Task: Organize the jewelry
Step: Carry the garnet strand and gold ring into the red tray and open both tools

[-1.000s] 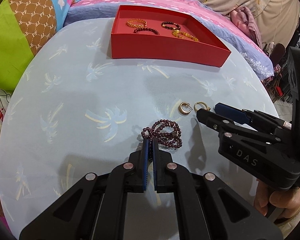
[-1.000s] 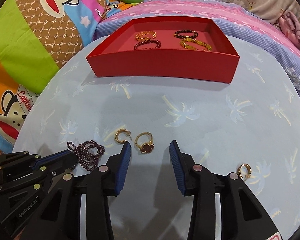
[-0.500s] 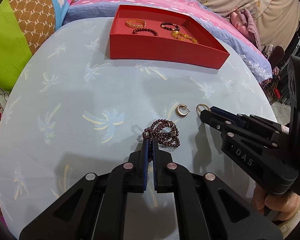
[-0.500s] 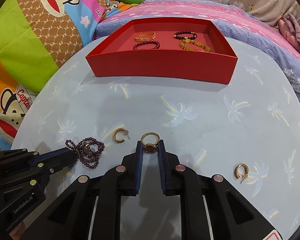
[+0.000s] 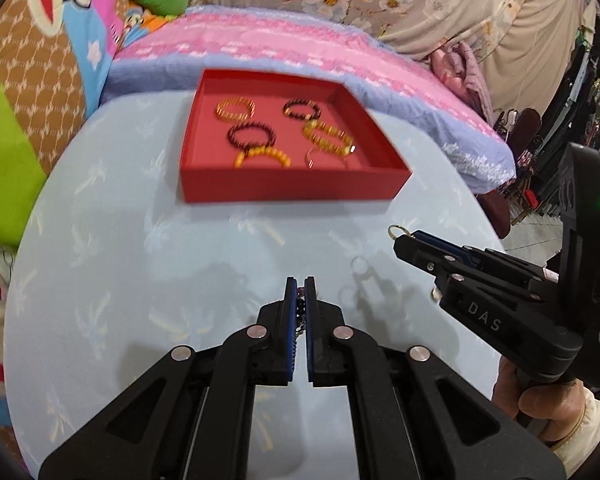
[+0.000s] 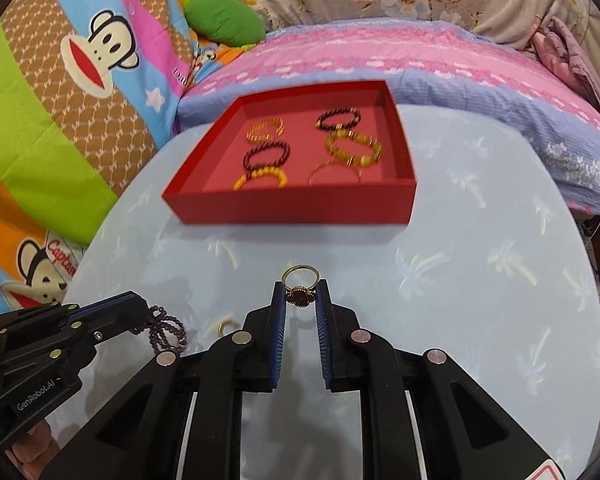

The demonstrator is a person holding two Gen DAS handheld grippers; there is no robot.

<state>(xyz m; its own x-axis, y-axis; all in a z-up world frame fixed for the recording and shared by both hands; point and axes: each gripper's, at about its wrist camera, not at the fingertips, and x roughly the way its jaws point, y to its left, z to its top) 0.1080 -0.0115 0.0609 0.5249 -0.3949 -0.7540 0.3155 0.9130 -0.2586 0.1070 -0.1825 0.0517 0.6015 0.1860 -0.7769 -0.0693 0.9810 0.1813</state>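
The ring (image 6: pixel 300 289) sits pinched between the right gripper's (image 6: pixel 300 300) fingers (image 6: pixel 278 312), its dark face clamped at the tips and its gold band standing up and forward past them. In the left wrist view the same band (image 5: pixel 397 232) pokes out ahead of that gripper's (image 5: pixel 410 240) tips, clear of the bench (image 6: pixel 480 320). The beads (image 6: pixel 166 328), a dark purple strand, hang in loops from the left gripper (image 6: pixel 140 314), whose fingers (image 5: pixel 289 320) are closed to a narrow slit with a few beads (image 5: pixel 300 308) showing in the gap. Both loads look lifted off the cloth.

What matters for the coming move is where the tray (image 6: pixel 292 210) lies from the fingers: straight ahead and beyond, across a stretch of bare bench, its near wall facing both grippers. It looks about equally far from each hand. The tray's long side runs across the view, so there is room to come in side by side. Its floor already carries several bracelets (image 6: pixel 266 156); the emptier patch seems to be the right front corner, which lies on the ring's side, while the beads face the crowded left half.

Each load probably has to go forward and over the near wall before the fingers part. The hanging loops could catch on that wall if they cross it low.

One earring (image 6: pixel 226 326) remains on the bench, between the two grippers, partly hidden behind the right one.
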